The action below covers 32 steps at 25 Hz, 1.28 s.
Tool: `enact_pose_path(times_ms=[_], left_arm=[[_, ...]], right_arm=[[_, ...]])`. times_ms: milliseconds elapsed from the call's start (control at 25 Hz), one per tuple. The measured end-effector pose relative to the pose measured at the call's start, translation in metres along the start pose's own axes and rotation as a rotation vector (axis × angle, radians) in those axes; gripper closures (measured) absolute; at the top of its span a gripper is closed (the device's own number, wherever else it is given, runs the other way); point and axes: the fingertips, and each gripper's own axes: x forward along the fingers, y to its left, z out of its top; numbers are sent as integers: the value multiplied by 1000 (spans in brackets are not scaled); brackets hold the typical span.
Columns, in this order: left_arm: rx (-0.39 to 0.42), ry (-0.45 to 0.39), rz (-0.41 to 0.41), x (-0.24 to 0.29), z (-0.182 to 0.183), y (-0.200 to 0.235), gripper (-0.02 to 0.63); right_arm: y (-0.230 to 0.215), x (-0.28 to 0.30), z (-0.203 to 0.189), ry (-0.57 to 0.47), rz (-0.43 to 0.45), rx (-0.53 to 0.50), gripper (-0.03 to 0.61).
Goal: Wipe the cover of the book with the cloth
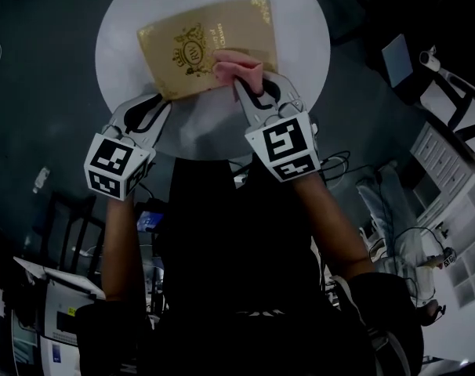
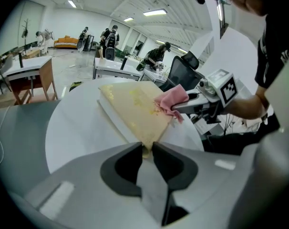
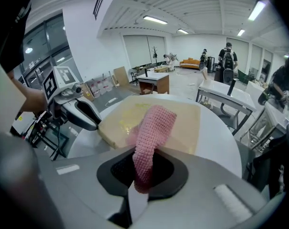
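Note:
A gold-covered book (image 1: 198,41) lies flat on the round white table (image 1: 300,37). My left gripper (image 1: 161,104) is at the book's near left corner, and in the left gripper view its jaws are shut on that corner of the book (image 2: 132,111). My right gripper (image 1: 253,84) is shut on a pink knitted cloth (image 1: 239,67), which rests on the near right part of the cover. In the right gripper view the cloth (image 3: 151,132) runs from between the jaws out onto the book (image 3: 185,123). The left gripper view shows the cloth (image 2: 170,100) bunched over the book's edge.
The table drops off all round to dark floor (image 1: 34,69). White shelving (image 1: 449,155) and cables stand to the right. An office chair (image 2: 182,70) and desks (image 3: 221,92) are beyond the table, with people far back in the room.

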Motion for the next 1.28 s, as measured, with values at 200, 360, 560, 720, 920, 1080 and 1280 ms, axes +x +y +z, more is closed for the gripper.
enact_pose_path(times_ms=[200,360,560,720,920,1080,1280], left_arm=[[4,0,3,0,0,0,543],[8,-1,6,1,-1,-2,543],[11,-2,5,1,-2,-2,543],[8,-11,9,2,-3,-1,545],[0,-39,-4,-2,-2,-1,543],[30,-54,3,-5,-5,-3,543],[24,-74,-8,-26,-3,-15,543]], right_arm=[[-23,-13,-11,-6,-45,19,551],[-38,-22,-20,-5,-80,34,551],[-48,-28,-28,0,-99,44,551],[-66,-32,-43,41,-157,53,551],[-97,-56,-54,-33,-191,241,554],[-89,-66,-22,-157,-155,202,552],[-42,-71,42,-262,-12,124,552]])
